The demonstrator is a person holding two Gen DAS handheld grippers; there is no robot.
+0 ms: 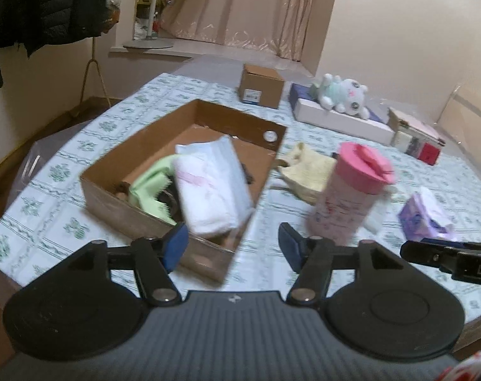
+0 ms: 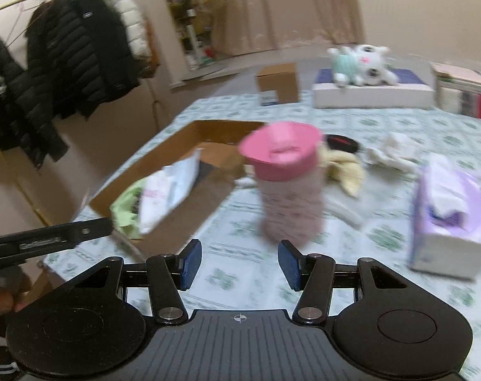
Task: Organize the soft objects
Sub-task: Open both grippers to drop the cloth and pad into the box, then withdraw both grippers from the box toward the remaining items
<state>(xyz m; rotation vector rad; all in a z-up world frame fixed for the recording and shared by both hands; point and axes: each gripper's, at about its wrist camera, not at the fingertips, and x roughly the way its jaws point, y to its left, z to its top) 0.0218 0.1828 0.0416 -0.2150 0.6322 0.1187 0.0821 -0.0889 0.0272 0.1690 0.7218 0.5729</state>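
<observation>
The left gripper [image 1: 233, 247] sits at the bottom centre of its own view, tilted down toward the bed, its blue pads [image 1: 175, 244] apart with nothing between them; beyond the gap lie the patterned bedsheet [image 1: 59, 209] and the near corner of the open cardboard box [image 1: 113, 203]. That box fills the middle left of the frame and holds a white tissue pack [image 1: 213, 187] leaning across a light green cloth [image 1: 151, 187]. To the right of the box stands a pink-lidded wipes canister [image 1: 351, 200], blurred, with a pale yellow cloth [image 1: 307, 171] behind it and a purple tissue pack [image 1: 426, 217] at the right edge.

The right gripper [image 2: 239, 262] is likewise at the bottom centre of its view, angled downward, pads spread and empty. The canister stands just above its right pad in the frame, not touching it. The purple tissue pack lies at the right, and a crumpled white cloth [image 2: 391, 154] sits in the upper right middle. A stuffed toy [image 2: 362, 65] rests on a flat white box [image 2: 372, 95] near the top.
</observation>
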